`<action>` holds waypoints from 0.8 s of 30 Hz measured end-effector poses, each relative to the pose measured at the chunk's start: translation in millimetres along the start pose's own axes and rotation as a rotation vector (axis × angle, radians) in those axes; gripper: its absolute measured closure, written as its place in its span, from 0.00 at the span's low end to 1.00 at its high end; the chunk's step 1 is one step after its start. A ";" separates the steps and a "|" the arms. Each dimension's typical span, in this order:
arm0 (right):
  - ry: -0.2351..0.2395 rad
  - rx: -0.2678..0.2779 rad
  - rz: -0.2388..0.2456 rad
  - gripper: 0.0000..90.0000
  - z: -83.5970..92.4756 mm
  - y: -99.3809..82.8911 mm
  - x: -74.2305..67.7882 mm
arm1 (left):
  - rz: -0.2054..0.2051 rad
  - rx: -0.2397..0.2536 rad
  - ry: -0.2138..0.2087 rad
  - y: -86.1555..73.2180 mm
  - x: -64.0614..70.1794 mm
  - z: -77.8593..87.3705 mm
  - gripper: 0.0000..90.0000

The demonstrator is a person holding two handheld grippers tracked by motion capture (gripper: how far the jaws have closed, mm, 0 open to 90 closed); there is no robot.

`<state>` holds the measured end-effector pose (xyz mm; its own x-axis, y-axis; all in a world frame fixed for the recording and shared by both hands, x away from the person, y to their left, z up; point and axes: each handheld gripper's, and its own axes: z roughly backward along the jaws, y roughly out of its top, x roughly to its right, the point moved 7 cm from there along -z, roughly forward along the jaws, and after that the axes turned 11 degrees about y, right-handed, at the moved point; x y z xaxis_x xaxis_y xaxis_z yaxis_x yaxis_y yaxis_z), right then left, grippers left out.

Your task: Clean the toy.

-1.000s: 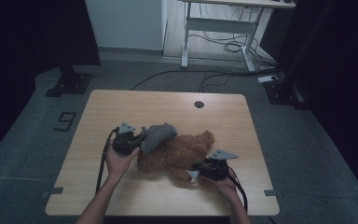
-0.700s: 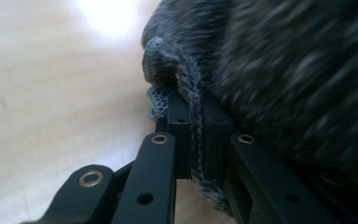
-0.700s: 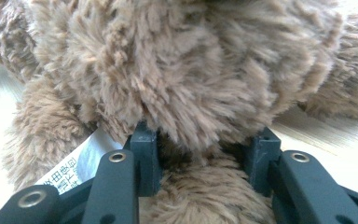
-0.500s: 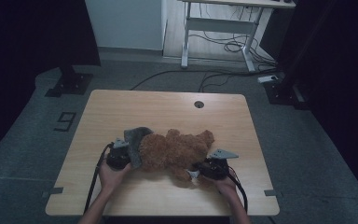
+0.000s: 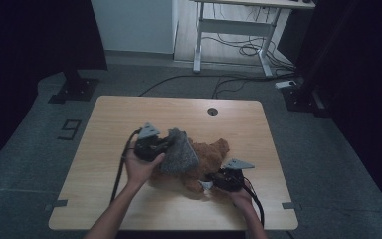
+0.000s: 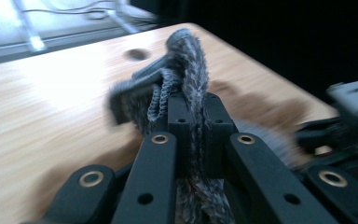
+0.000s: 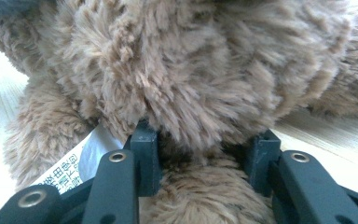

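Note:
A brown plush bear (image 5: 206, 162) lies on the wooden table (image 5: 109, 124). My left gripper (image 5: 165, 145) is shut on a grey knitted cloth (image 5: 180, 152), lifted above the bear's left side; in the left gripper view the grey knitted cloth (image 6: 186, 79) is pinched between the two jaws and sticks up past them. My right gripper (image 5: 210, 183) sits at the bear's near right side. In the right gripper view its jaws are closed around a fold of the plush bear (image 7: 200, 93), and a white printed label (image 7: 77, 163) hangs at the left.
A round cable hole (image 5: 212, 111) lies near the table's far edge. Beyond the table stand a white desk frame (image 5: 234, 30) with cables on the floor and dark stands at both sides. Each gripper trails a black cable toward the near edge.
My left gripper has risen and swung back to the right with the grey cloth, which now hangs over the bear's left side. The right gripper has stayed put on the bear.

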<state>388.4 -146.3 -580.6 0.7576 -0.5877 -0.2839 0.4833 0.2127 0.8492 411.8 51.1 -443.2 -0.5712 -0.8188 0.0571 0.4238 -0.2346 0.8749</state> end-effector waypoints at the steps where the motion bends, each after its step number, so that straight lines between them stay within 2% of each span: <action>1: 0.000 0.001 -0.001 0.63 0.0 0.0 -0.1 | -0.019 -0.005 -0.027 6.7 15.2 -8.6 0.93; 7: 0.001 0.003 0.003 0.63 0.1 -0.2 0.3 | -0.106 -0.031 -0.118 27.9 79.8 -45.6 0.93; 9: 0.002 0.004 0.005 0.63 0.1 -0.2 0.4 | -0.112 -0.057 -0.148 27.4 94.3 -57.7 0.93; 11: 0.002 0.005 0.007 0.63 0.1 -0.2 0.5 | -0.108 -0.107 -0.158 19.2 101.4 -72.2 0.93; 14: 0.002 0.004 0.004 0.63 0.1 -0.3 0.4 | -0.126 -0.206 -0.132 -3.6 98.8 -93.4 0.92; 15: 0.000 0.004 0.002 0.63 0.1 -0.5 0.2 | -0.118 -0.222 -0.132 -10.2 95.6 -97.7 0.92; 18: -0.003 -0.003 0.007 0.63 -0.8 -1.4 -0.3 | -0.073 -0.220 -0.129 -13.7 86.9 -96.3 0.93; 21: -0.004 -0.003 0.007 0.63 -0.8 -1.0 -0.3 | -0.093 -0.210 -0.072 -11.1 77.5 -88.6 0.93; 24: -0.010 -0.005 0.006 0.64 -0.7 -1.3 -0.8 | -0.078 -0.189 -0.017 -16.6 59.2 -75.4 0.93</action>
<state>387.4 -145.6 -581.7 0.7559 -0.5943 -0.2745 0.4809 0.2197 0.8488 424.0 -32.9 -490.6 -0.6184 -0.7859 0.0022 0.5013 -0.3923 0.7712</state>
